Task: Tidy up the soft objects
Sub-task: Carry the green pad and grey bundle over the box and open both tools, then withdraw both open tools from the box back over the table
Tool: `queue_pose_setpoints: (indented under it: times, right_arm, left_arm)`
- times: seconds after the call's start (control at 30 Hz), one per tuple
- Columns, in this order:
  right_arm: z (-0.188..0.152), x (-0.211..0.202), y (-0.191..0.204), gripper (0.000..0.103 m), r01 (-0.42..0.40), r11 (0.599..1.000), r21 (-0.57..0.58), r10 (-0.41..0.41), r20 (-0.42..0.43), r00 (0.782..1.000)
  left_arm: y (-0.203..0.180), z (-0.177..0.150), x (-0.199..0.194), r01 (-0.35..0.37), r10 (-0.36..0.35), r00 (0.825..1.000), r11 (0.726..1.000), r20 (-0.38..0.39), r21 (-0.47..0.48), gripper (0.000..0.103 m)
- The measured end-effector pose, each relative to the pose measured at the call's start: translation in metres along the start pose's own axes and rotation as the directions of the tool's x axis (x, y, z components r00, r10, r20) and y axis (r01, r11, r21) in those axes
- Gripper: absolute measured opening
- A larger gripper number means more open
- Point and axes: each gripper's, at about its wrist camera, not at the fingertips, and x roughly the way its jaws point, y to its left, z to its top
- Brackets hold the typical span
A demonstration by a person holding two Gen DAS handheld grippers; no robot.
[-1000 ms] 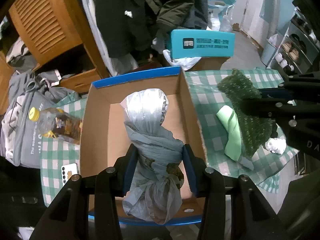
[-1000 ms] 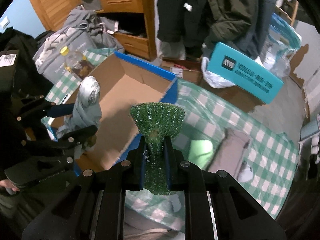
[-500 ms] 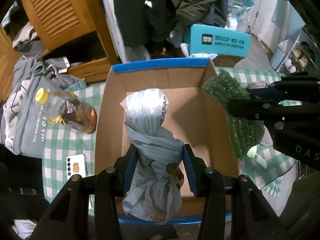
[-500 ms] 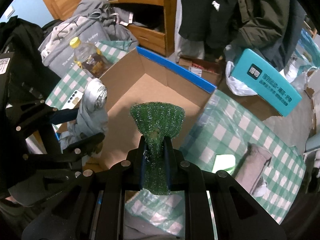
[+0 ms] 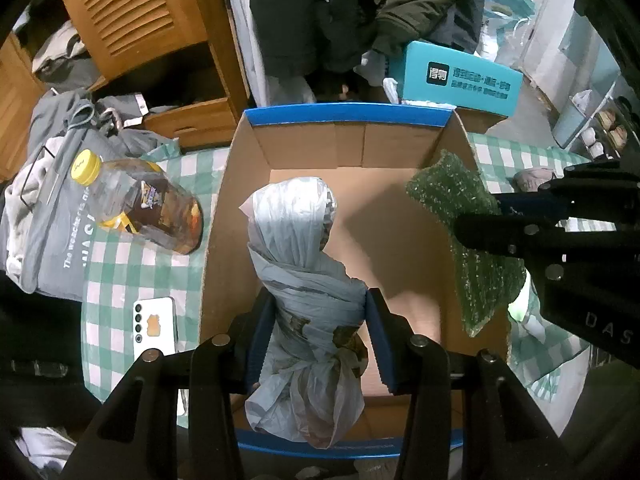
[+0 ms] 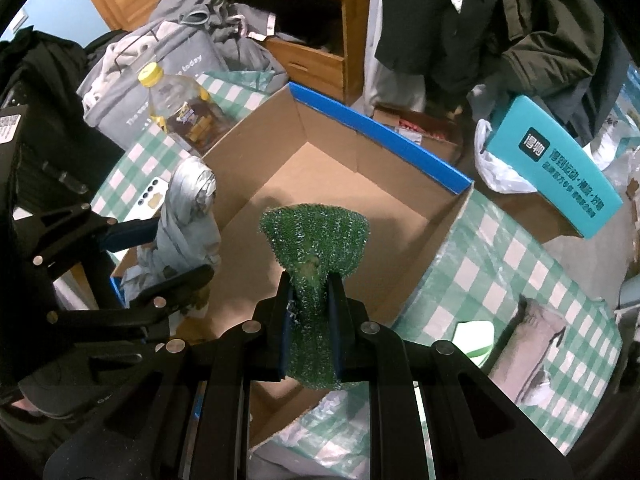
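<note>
An open cardboard box (image 5: 352,148) (image 6: 360,148) with a blue rim sits on the green checked tablecloth. My left gripper (image 5: 316,312) (image 6: 176,252) is shut on a grey knotted plastic-bag bundle (image 5: 304,264) (image 6: 188,220), held over the box's near half. My right gripper (image 6: 308,304) (image 5: 496,216) is shut on a green scrubby cloth (image 6: 316,240) (image 5: 468,232), which hangs above the box's right wall. A folded grey cloth (image 6: 528,340) and a light green cloth (image 6: 472,336) lie on the tablecloth to the right of the box.
A yellow-capped bottle (image 5: 140,208) (image 6: 180,108) and a white phone (image 5: 154,320) lie left of the box. A grey tote bag (image 5: 52,220), a wooden cabinet (image 5: 132,32), hanging dark coats (image 5: 340,12) and a teal box (image 5: 460,80) (image 6: 560,168) crowd the far side.
Both grippers have drifted over the box with their loads and sunk slightly. The green cloth has crossed from above the tablecloth to above the box's right wall.
</note>
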Motion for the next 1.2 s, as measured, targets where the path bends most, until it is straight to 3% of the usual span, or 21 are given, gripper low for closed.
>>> queue_pose_setpoints:
  times: [0.1, 0.23, 0.4, 0.47, 0.8, 1.2]
  right_arm:
    - [0.001, 0.002, 0.0, 0.015, -0.012, 1.0, 0.004, 0.012, -0.003, 1.0]
    - [0.001, 0.002, -0.003, 0.031, -0.008, 1.0, 0.014, 0.008, 0.004, 1.0]
    - [0.0, -0.002, -0.004, 0.045, 0.011, 1.0, 0.016, -0.011, 0.02, 1.0]
    - [0.0, -0.004, -0.005, 0.051, 0.013, 1.0, 0.018, -0.014, 0.028, 1.0]
    - [-0.003, -0.014, -0.013, 0.059, 0.028, 0.999, 0.037, -0.03, 0.05, 0.998]
    - [-0.016, -0.029, -0.027, 0.061, 0.055, 0.997, 0.054, -0.058, 0.07, 0.996]
  left_arm:
    - [0.001, 0.001, 0.0, -0.01, 0.01, 1.0, 1.0, 0.0, -0.005, 0.048]
    - [0.003, 0.002, -0.001, -0.022, 0.022, 1.0, 1.0, 0.002, -0.011, 0.057]
    - [0.004, 0.003, -0.007, -0.032, 0.032, 0.999, 0.999, 0.02, -0.013, 0.075]
    - [0.003, 0.003, -0.008, -0.036, 0.036, 0.999, 0.999, 0.025, -0.011, 0.076]
    - [0.0, 0.004, -0.01, -0.041, 0.041, 0.999, 0.999, 0.026, 0.0, 0.077]
    - [-0.015, 0.007, -0.013, -0.041, 0.04, 0.999, 0.999, 0.031, 0.029, 0.078]
